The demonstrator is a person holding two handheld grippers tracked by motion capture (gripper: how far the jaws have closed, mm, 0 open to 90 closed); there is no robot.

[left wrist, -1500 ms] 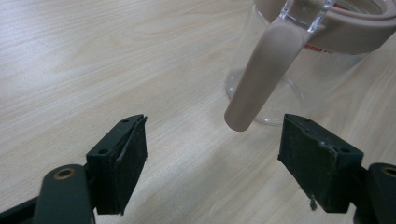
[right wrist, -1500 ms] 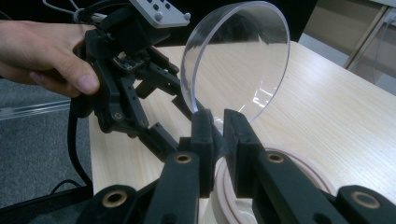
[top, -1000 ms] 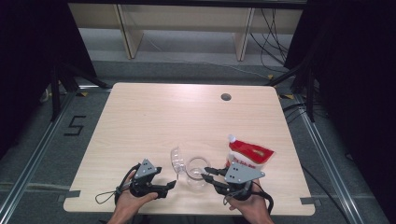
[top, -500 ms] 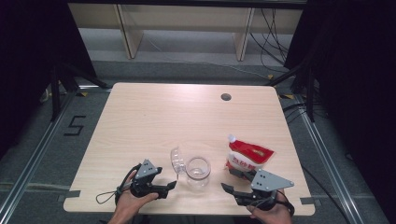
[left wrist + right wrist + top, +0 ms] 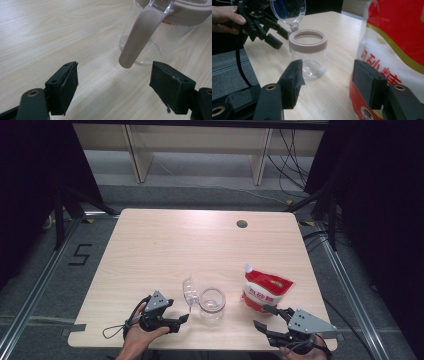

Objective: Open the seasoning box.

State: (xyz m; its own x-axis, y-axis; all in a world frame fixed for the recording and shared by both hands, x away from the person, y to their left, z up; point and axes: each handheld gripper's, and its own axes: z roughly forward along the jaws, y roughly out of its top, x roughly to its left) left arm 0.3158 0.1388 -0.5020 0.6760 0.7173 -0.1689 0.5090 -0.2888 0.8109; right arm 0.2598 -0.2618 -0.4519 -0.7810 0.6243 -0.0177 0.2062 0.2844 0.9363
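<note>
A clear glass jar [image 5: 212, 304] with a pink rim stands near the table's front edge, its hinged clear lid [image 5: 190, 290] flipped open to the left. The jar [image 5: 308, 56] looks empty in the right gripper view. In the left gripper view its pink latch arm [image 5: 140, 37] hangs down in front of the jar [image 5: 160, 35]. My left gripper [image 5: 183, 319] is open just left of the jar, nothing between its pads. A red and white pouch [image 5: 264, 290] stands to the right. My right gripper [image 5: 266, 317] is open in front of the pouch [image 5: 397, 42].
The pale wooden table [image 5: 165, 250] has a round cable hole [image 5: 242, 224] near its back right. Dark floor and metal rails surround the table, with shelving legs behind it.
My right gripper has pulled away from the jar, moving right and toward the front edge, and now sits open before the pouch. The left gripper has barely moved.
</note>
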